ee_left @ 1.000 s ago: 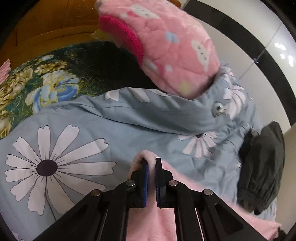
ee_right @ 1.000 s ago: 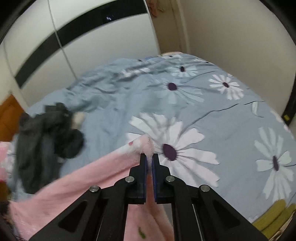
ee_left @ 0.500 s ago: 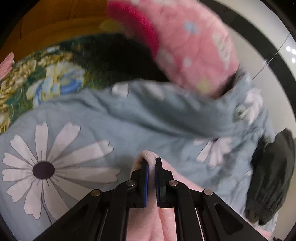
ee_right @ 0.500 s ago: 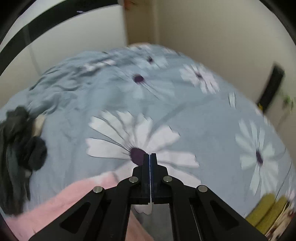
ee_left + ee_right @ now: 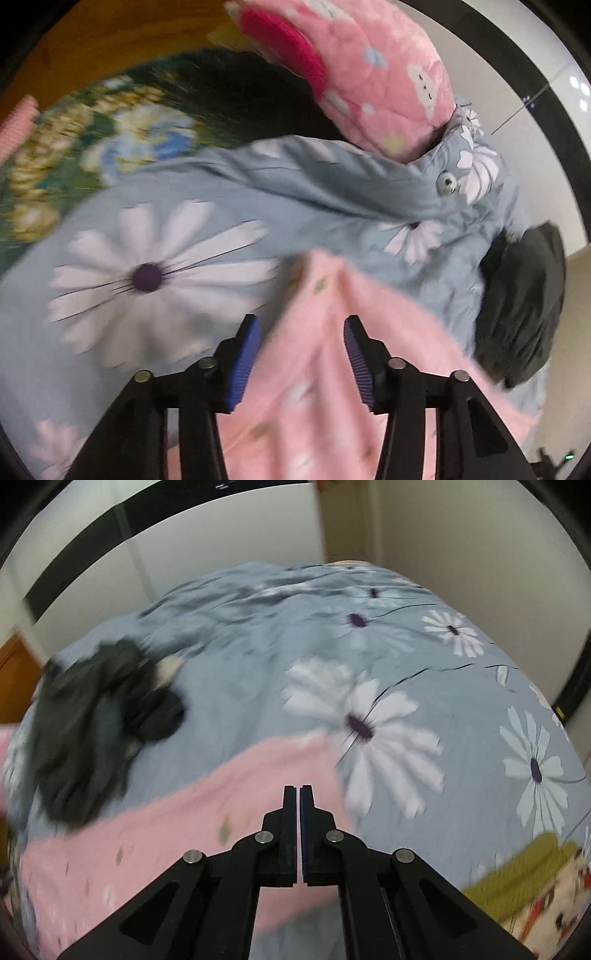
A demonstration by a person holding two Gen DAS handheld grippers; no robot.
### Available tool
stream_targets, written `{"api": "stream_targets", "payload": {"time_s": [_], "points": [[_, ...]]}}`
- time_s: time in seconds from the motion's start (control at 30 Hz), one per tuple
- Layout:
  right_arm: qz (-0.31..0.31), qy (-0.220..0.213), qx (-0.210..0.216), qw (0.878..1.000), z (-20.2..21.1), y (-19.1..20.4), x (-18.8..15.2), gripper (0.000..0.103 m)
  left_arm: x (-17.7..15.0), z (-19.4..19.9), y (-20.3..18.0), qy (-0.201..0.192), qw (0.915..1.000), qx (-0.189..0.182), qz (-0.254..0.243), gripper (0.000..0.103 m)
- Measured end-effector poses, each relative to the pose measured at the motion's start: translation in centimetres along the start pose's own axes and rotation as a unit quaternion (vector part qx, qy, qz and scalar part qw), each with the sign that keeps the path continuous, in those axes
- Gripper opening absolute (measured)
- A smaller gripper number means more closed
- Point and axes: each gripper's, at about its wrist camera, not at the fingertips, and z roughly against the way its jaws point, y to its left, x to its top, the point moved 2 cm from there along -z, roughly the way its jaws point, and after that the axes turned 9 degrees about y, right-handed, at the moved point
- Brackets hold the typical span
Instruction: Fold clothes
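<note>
Our left tongs (image 5: 301,350) stand parted, their jaws having just been opening; the blue pads (image 5: 242,363) sit well apart, and the pink garment (image 5: 321,373) shows in the gap between them, though neither pad presses on it. We see the garment lying on the daisy bedspread (image 5: 155,280), one soft corner peaking up just ahead of the left tongs. Our right tongs (image 5: 298,792) are closed, pad against pad with only a thin slit between, and nothing is pinched in them; the same pink garment (image 5: 192,830) spreads flat under and to the left of them, its far edge running up towards a big white daisy on the bedspread (image 5: 369,723).

Beyond the garment, in the left view, we see a dark heap of clothes (image 5: 524,302) at the right, touching the bedspread's rumpled fold. In the right view that heap (image 5: 92,731) lies at the left, just beside the garment's upper edge; whether they touch we cannot tell, since the picture is blurred. A pink quilted pillow (image 5: 376,77) with small cartoon prints rises behind the fold in the left view, and a dark green flowered cloth (image 5: 103,136) lies at the far left. A yellow-green patterned cloth (image 5: 517,878) shows at the lower right of the right view.
</note>
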Motion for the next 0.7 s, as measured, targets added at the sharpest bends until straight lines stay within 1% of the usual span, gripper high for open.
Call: {"api": "stream_targets", "payload": {"time_s": [0.07,0.1,0.13,0.2,0.23,0.3,0.33,0.4,0.43,0.47,0.5,0.53,0.63,0.7], "points": [[0.018,0.019,0.006,1.000,1.2,1.0,-3.9,0.007,-3.1,1.7,2.4,-0.006,0.9995,0.031,0.005,0.058],[0.024,0.029,0.007,0.999,1.6,1.2,-5.9,0.013,-4.6,2.2,3.8,-0.007,0.9989,0.045,0.012,0.058],[0.025,0.039,0.006,0.999,2.1,1.1,-7.7,0.018,-6.1,2.2,5.3,-0.001,0.9984,0.050,0.027,0.058],[0.007,0.057,0.007,0.998,3.1,0.2,-11.1,0.019,-9.1,1.7,8.6,0.021,0.9958,0.060,0.065,0.058],[-0.005,0.065,0.008,0.998,3.7,-0.3,-12.8,0.020,-10.3,1.2,9.8,0.032,0.9947,0.044,0.087,0.058],[-0.051,0.079,0.022,0.995,4.8,-2.0,-15.8,0.021,-12.7,0.2,12.2,0.053,0.9901,0.009,0.130,0.058],[-0.074,0.086,0.029,0.993,5.4,-2.8,-17.3,0.023,-13.7,-0.3,13.0,0.056,0.9880,-0.013,0.143,0.056],[-0.114,0.091,0.034,0.989,6.5,-4.6,-20.0,0.026,-14.6,-0.8,13.5,0.059,0.9866,-0.037,0.147,0.055],[-0.132,0.093,0.033,0.986,6.9,-5.5,-21.3,0.027,-14.8,-1.0,13.6,0.058,0.9859,-0.045,0.151,0.043],[-0.149,0.096,0.033,0.984,7.3,-6.3,-22.6,0.027,-15.1,-1.1,13.8,0.056,0.9850,-0.053,0.154,0.033],[-0.168,0.099,0.034,0.980,7.6,-7.2,-23.9,0.028,-15.3,-1.2,13.7,0.056,0.9841,-0.057,0.159,0.013],[-0.189,0.102,0.035,0.976,7.9,-8.1,-25.4,0.028,-15.6,-1.2,13.7,0.056,0.9830,-0.061,0.164,0.010],[-0.244,0.113,0.045,0.962,7.7,-10.1,-29.1,0.029,-15.8,-0.2,13.7,0.033,0.9811,-0.076,0.175,0.009],[-0.274,0.122,0.054,0.953,6.9,-11.1,-30.9,0.029,-15.8,0.3,13.9,0.032,0.9801,-0.080,0.179,0.009]]}}
